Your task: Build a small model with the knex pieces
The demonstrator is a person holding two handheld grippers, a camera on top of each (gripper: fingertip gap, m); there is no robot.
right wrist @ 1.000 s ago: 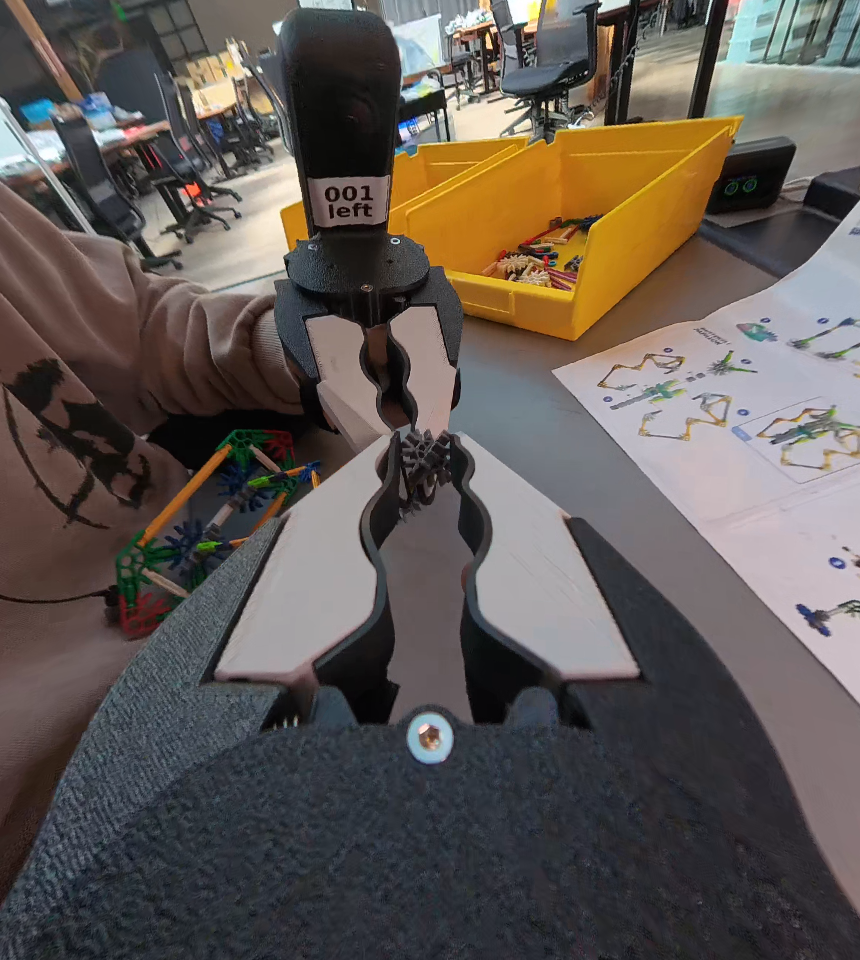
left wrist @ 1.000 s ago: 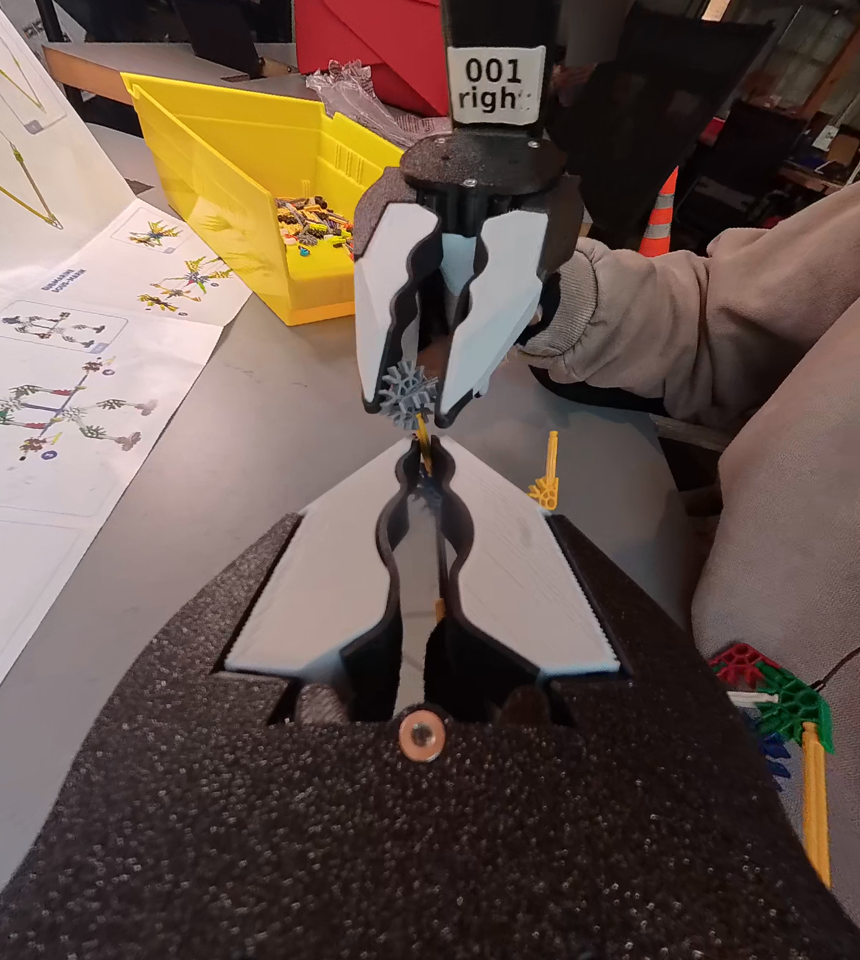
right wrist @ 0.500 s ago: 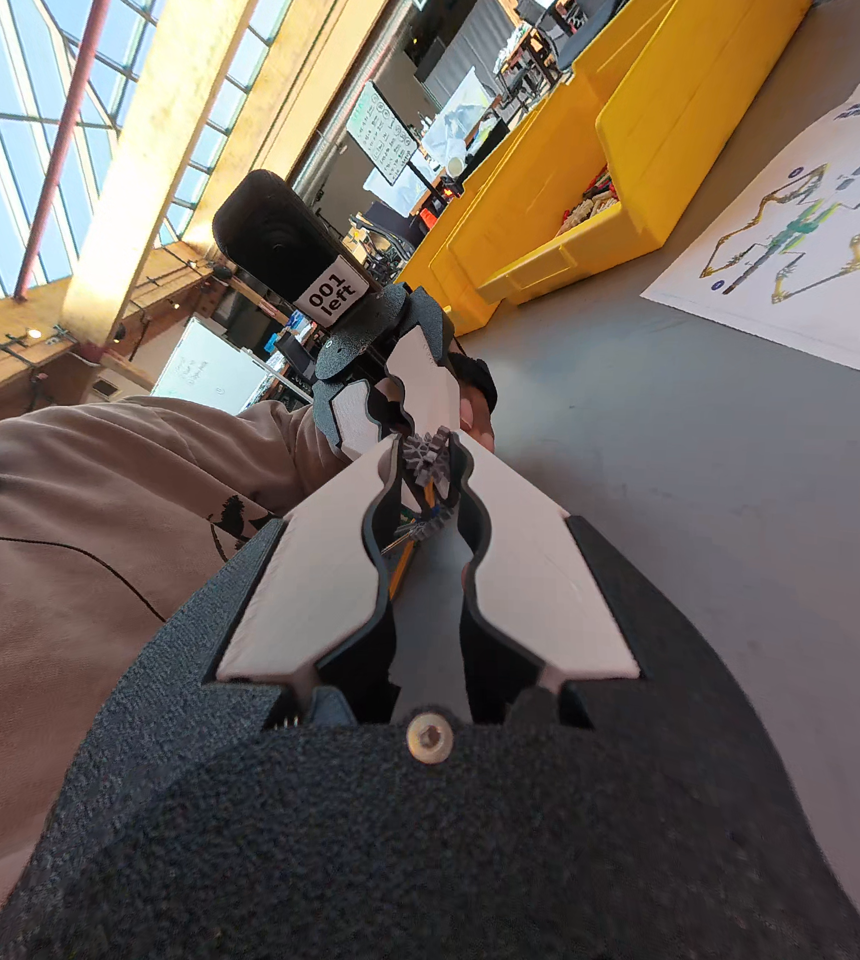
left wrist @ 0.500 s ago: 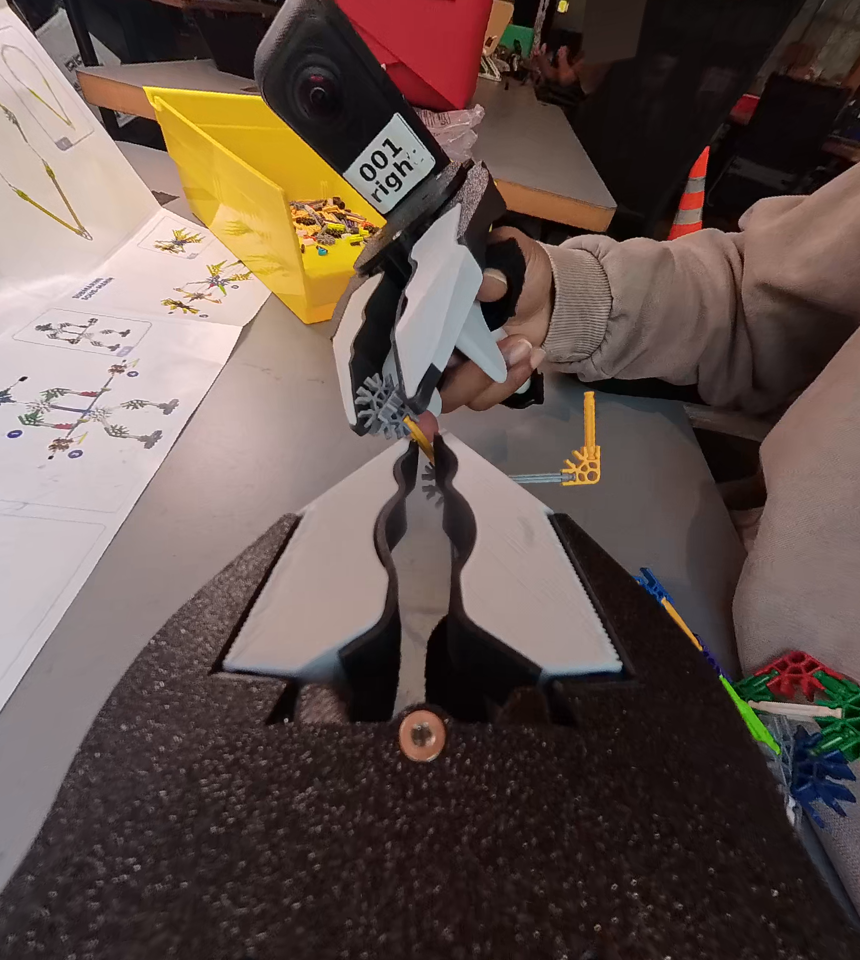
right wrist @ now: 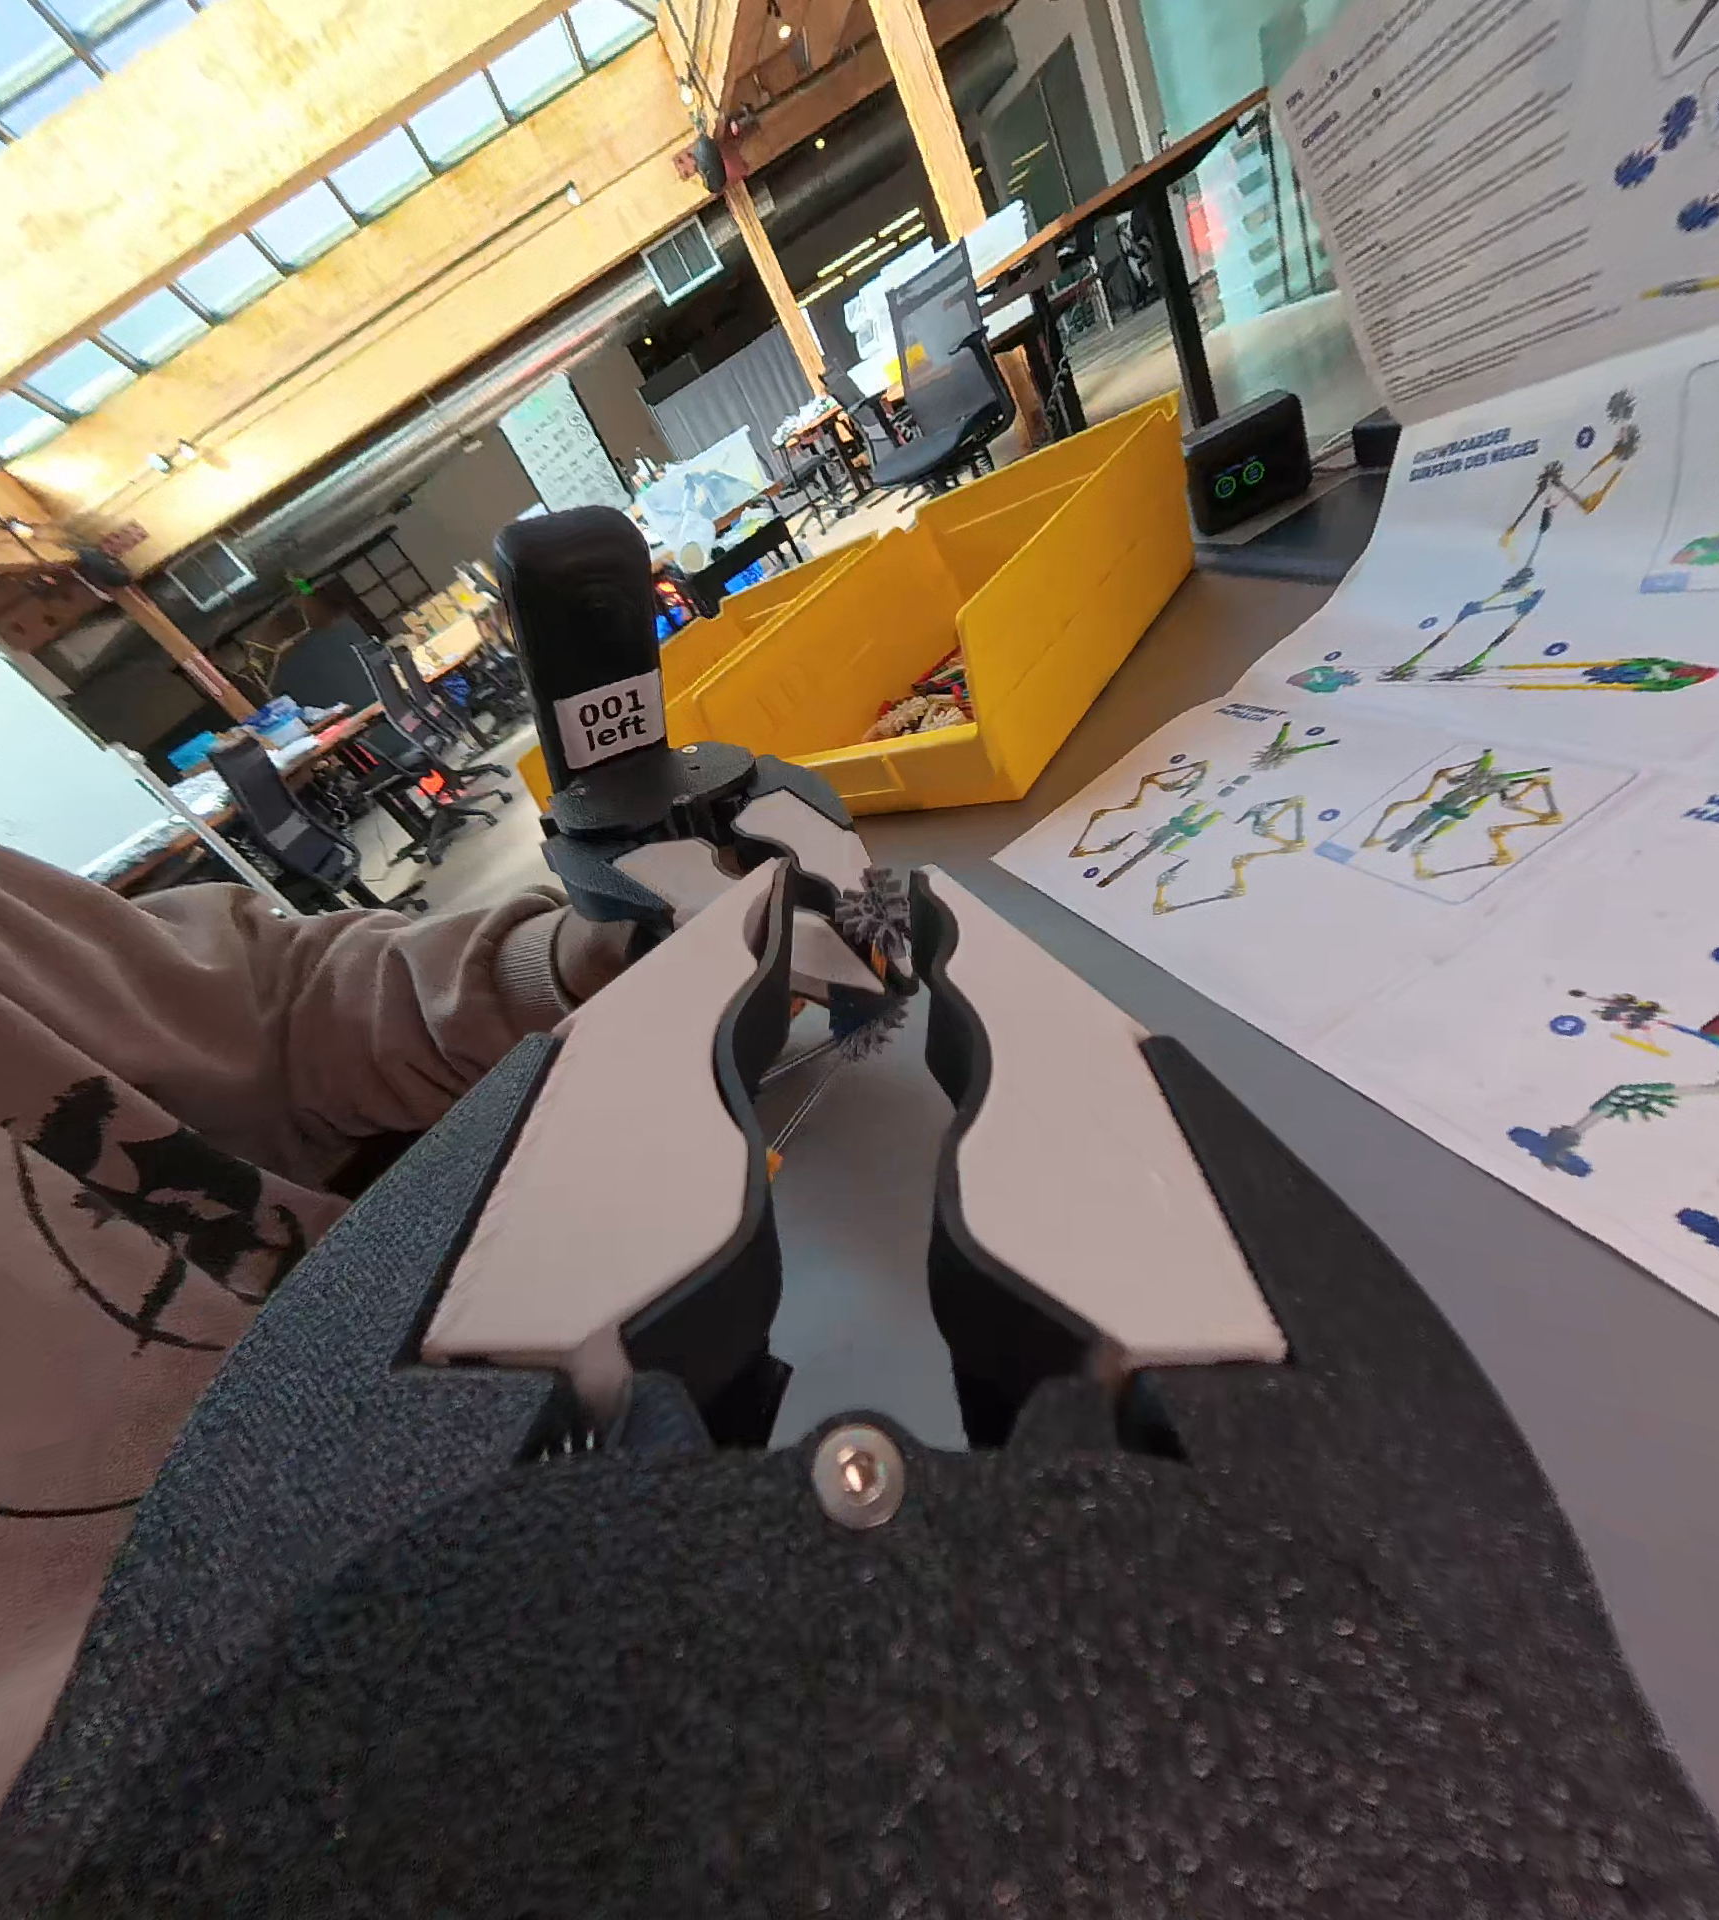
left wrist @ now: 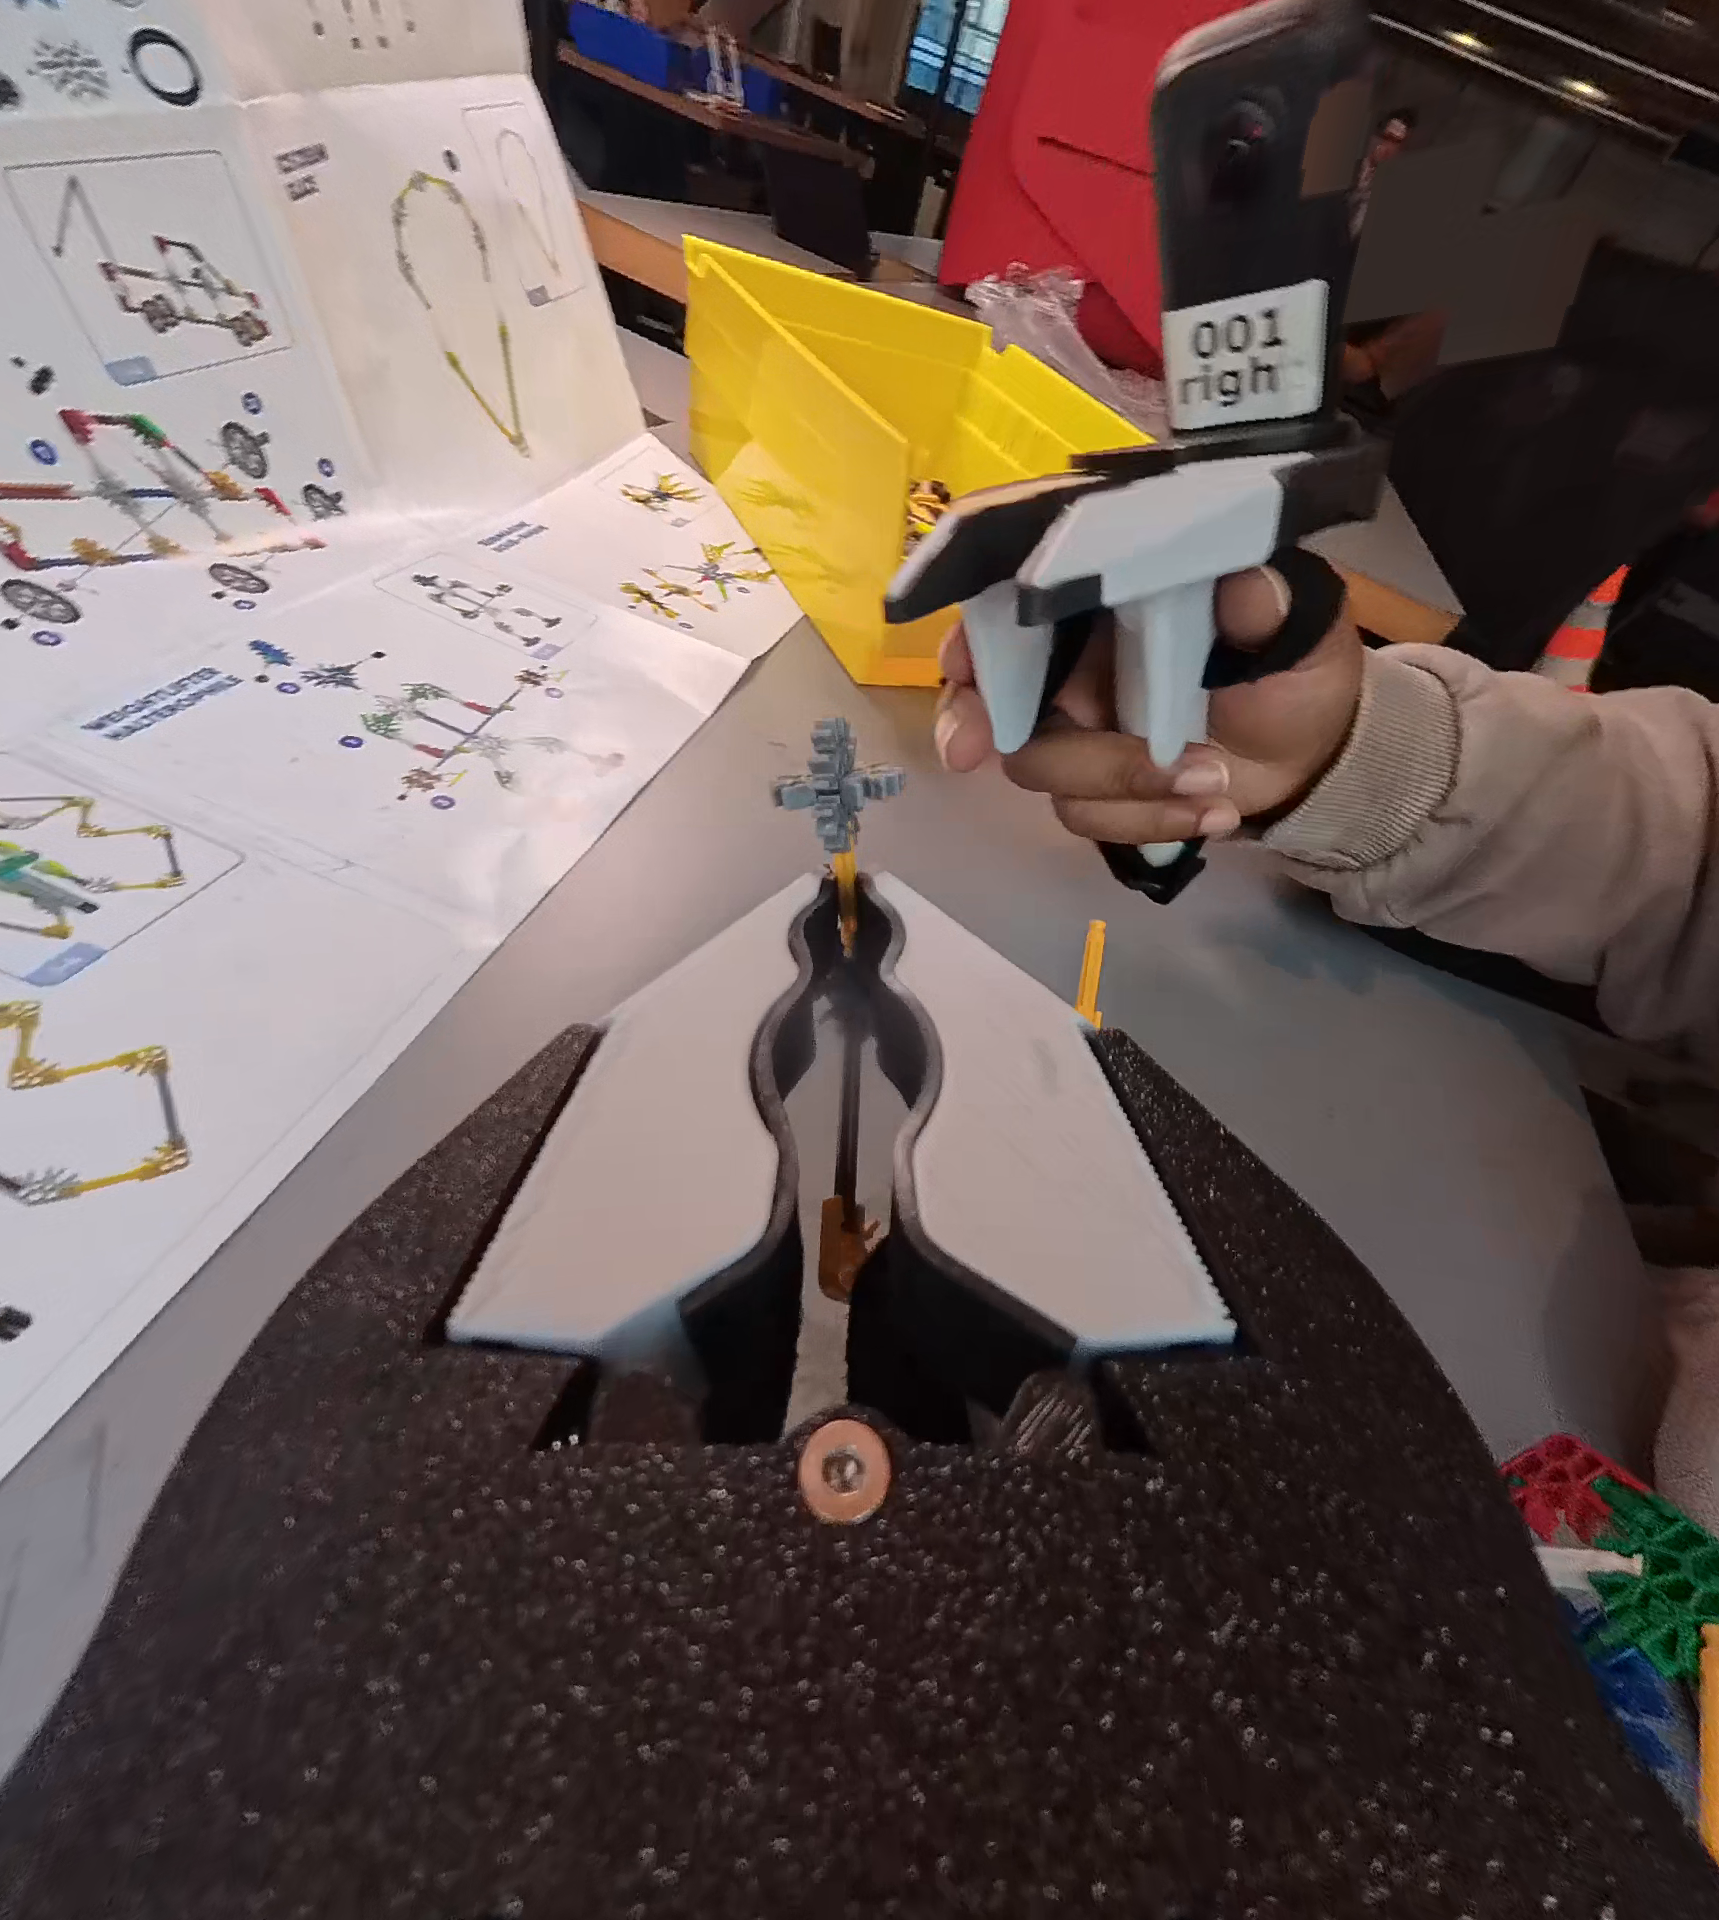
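Grey tabletop [left wrist: 626, 997], instruction sheet [left wrist: 211, 727] left, yellow bin [left wrist: 834, 436] upper centre. Left tool [left wrist: 842, 894] clamped on yellow rod [left wrist: 844, 883] topped by grey connector [left wrist: 837, 792]. Right tool [right wrist: 850, 883] parted, seen only in right wrist view, connector between tips.

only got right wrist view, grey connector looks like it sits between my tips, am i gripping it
Observer: No. In the left wrist view the right gripper is open and clear of the grey connector, up and to its right with a gap between them.
Operator: so what holds it up
Observer: It sits on top of a yellow rod, and the left gripper is shut on that rod.
Operator: anything loose near there
Observer: One yellow piece stands on the table just right of the left gripper's fingers.
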